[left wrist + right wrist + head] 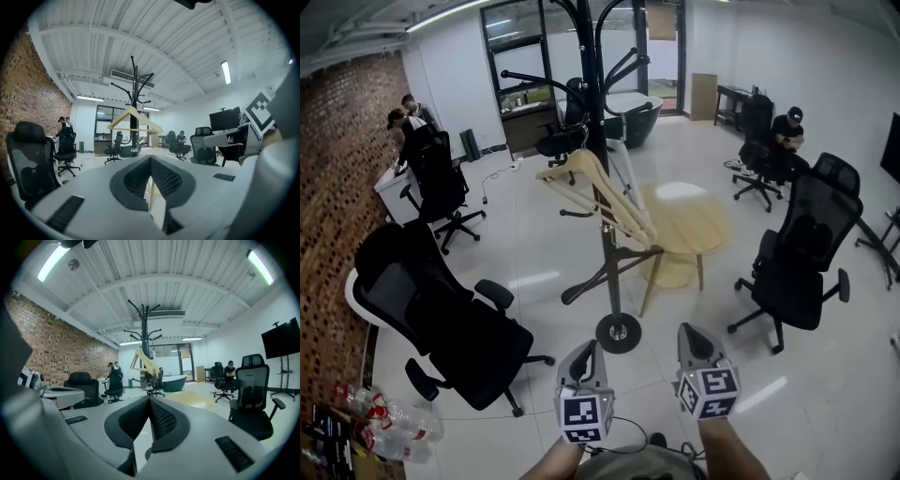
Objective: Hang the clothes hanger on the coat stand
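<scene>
clothes hanger [619, 208] hangs on the coat stand [612, 281], frame centre in the head view, well apart from both claws at bottom. its long axis slants upper left to lower right. left gripper [584, 354] sits slightly nearer the pole than right gripper [694, 336]. both claws pressed together, empty. no readable writing, only square markers.

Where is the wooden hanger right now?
Head view, centre: the wooden hanger hangs on the coat stand, just left of the round wooden table.
</scene>
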Tool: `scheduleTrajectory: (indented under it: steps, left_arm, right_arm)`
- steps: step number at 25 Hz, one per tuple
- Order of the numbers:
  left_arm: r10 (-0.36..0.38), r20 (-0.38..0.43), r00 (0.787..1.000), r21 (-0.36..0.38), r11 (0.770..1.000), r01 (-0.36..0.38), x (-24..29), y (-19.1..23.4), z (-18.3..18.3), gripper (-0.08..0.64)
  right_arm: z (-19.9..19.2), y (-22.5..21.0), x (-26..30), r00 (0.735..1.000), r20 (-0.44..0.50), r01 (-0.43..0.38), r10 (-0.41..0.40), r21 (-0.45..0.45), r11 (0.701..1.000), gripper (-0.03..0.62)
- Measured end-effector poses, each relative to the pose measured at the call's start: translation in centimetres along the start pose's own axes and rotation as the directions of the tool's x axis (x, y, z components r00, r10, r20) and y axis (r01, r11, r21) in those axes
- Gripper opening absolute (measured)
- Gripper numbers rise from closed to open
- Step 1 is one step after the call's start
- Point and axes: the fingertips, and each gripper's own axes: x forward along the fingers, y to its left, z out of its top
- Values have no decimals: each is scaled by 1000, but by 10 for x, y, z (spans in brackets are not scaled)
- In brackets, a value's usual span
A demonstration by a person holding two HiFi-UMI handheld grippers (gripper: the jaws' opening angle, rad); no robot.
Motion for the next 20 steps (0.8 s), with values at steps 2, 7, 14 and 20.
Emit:
scheduleTrajectory:
  steps: [2, 7, 14, 20]
  left_arm:
    - [-13, -26, 1000, -11, 1000, 13, -2, -4, -16, 11]
    - [-2, -51, 999, -16, 1000, 1, -1, -4, -30, 12]
    - [6, -60, 998, -15, 1000, -6, 2, -3, -35, 12]
    - [3, -62, 998, -12, 1000, -4, 6, -4, -37, 12]
  right_arm:
    - [-16, -5, -6, 999, -23, 31, -31, 3, 1000, -3]
    - [-27, -15, -19, 997, -30, 72, -72, -1, 997, -3]
    - [-28, -16, -16, 997, -37, 64, -64, -11, 998, -5]
    - [-34, -17, -14, 997, -45, 56, -55, 6, 998, -11]
